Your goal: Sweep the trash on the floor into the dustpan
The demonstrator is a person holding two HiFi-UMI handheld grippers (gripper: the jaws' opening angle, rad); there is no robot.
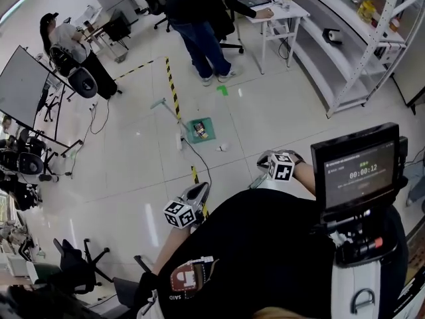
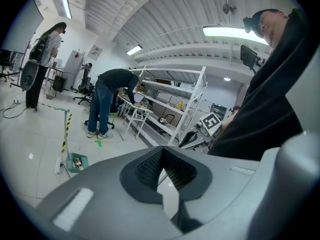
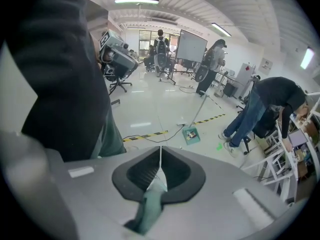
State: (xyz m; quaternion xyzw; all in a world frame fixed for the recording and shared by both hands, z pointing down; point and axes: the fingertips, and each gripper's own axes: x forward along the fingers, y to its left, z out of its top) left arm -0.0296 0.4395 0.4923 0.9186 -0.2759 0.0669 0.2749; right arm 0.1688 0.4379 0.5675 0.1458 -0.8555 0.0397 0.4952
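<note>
A green dustpan [image 1: 200,130] with an upright pole handle [image 1: 167,109] sits on the pale floor ahead, with some trash inside it. A small white scrap [image 1: 223,147] lies on the floor just right of it. The dustpan [image 2: 77,161] is far off in the left gripper view and also small and distant as the dustpan [image 3: 190,134] in the right gripper view. My left gripper [image 1: 199,190] and right gripper [image 1: 264,159] are held close to my body, well short of the dustpan. The jaws of both are shut with nothing between them. No broom is clearly visible.
A yellow-black tape line [image 1: 171,85] and a dark cable run across the floor past the dustpan. A person in jeans [image 1: 199,32] bends at a white table [image 1: 279,18]. White shelving [image 1: 345,52] stands on the right, a whiteboard [image 1: 23,88] and office chairs on the left.
</note>
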